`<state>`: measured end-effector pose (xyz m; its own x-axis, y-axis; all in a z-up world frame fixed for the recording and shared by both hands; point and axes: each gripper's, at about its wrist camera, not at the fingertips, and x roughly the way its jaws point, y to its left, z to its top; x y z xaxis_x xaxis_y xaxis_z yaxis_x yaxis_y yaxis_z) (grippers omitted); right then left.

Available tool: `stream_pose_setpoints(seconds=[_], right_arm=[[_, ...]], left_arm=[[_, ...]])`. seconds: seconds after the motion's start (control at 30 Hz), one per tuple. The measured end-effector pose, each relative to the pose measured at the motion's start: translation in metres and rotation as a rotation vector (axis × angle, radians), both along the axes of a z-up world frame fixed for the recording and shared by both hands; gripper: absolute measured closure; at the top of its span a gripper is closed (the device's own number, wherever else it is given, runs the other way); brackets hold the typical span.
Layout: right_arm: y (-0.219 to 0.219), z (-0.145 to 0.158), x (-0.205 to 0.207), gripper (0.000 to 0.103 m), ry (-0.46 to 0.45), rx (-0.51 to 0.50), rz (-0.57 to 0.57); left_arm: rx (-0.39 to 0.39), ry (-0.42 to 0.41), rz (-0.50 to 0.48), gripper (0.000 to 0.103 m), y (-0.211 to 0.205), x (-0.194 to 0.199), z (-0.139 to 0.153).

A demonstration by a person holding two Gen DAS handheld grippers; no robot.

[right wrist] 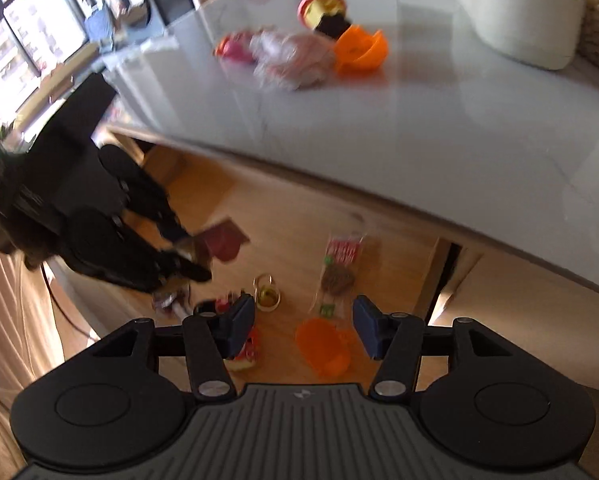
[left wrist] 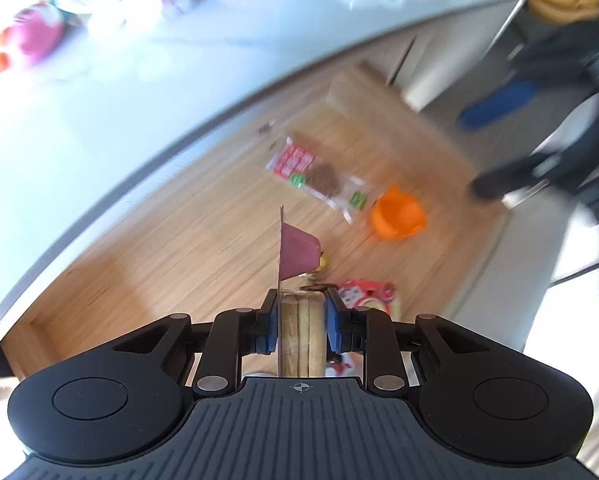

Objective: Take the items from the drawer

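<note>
Biscuits in a clear pack [left wrist: 302,330], topped by a purple cup [left wrist: 297,255], sit clamped between the pads of the left gripper [left wrist: 302,320], above the wooden drawer [left wrist: 147,264]. The right gripper [right wrist: 304,326] hangs with its jaws apart and empty; the orange cup [right wrist: 324,345] lies between and just below them, a snack packet [right wrist: 337,270] beyond. The step looks like carrying the pack out while the other reaches in; next, the jaws must lower around the cup's rim.
</note>
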<state>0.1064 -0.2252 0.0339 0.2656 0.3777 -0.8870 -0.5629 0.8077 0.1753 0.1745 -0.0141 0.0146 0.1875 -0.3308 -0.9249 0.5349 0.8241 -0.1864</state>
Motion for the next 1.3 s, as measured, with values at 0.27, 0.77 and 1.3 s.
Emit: stream_pose_setpoints(seconds=[0.27,0.77,1.3], right_arm=[[0.07,-0.091,0.031,0.049,0.209,-0.336,0.162],[0.08,-0.108,0.02,0.095,0.223,-0.489,0.237],[0.041,0.011,-0.011,0.087,0.029,-0.187,0.082]], left_arm=[[-0.103,-0.056,0.128,0.077,0.05,-0.024,0.027],[-0.14,-0.075,0.159,0.076,0.065,-0.049,0.018],[-0.191,-0.168,0.196,0.076,0.042,-0.047,0.046]])
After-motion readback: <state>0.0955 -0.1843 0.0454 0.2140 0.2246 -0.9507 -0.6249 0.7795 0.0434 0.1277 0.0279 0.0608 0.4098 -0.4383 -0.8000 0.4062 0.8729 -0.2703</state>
